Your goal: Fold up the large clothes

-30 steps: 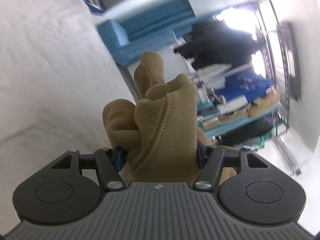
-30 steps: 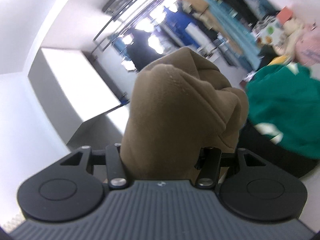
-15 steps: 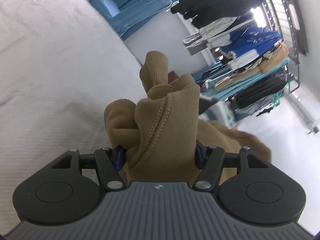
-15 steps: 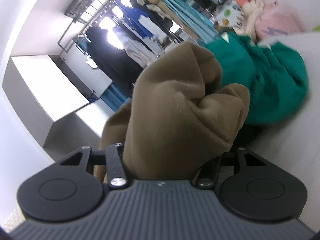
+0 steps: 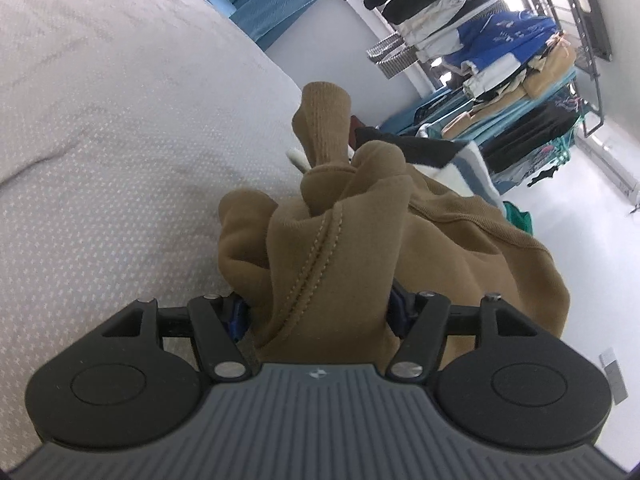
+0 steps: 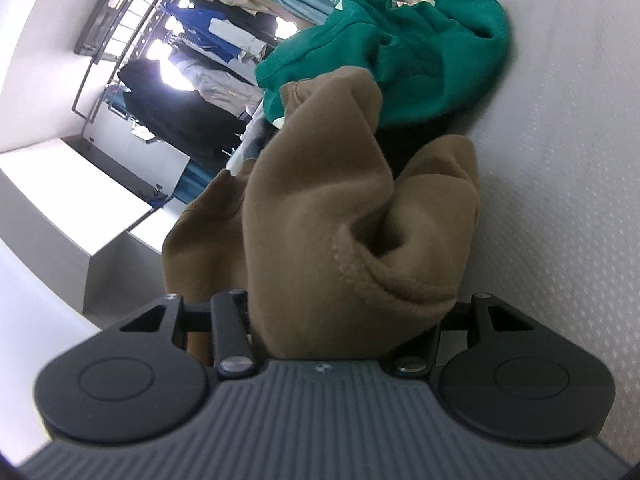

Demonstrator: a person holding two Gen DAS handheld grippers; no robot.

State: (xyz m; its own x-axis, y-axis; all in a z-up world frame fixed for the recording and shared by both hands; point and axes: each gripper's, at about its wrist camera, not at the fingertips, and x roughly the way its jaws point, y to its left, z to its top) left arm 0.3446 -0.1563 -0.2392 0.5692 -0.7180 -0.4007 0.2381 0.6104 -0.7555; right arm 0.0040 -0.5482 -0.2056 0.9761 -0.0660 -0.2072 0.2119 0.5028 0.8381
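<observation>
Bright, even daylight; far windows [image 6: 172, 40] blown out with glare behind hanging clothes [image 5: 500, 40]. Strong fisheye bending at edges, dark corner vignette. Soft shadows; near brown fabric [image 6: 340, 220] slightly soft.

A green garment [image 6: 400, 56] lies crumpled on the white bed [image 5: 100, 120].

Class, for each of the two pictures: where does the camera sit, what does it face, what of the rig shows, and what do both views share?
Left wrist: on the left gripper, looking along its jaws over the grey bed cover toward a clothes rack; its black linkage shows.
Right wrist: on the right gripper, facing a green garment on the bed; its linkage shows.
Shared: the brown garment, clamped in both jaws.
</observation>
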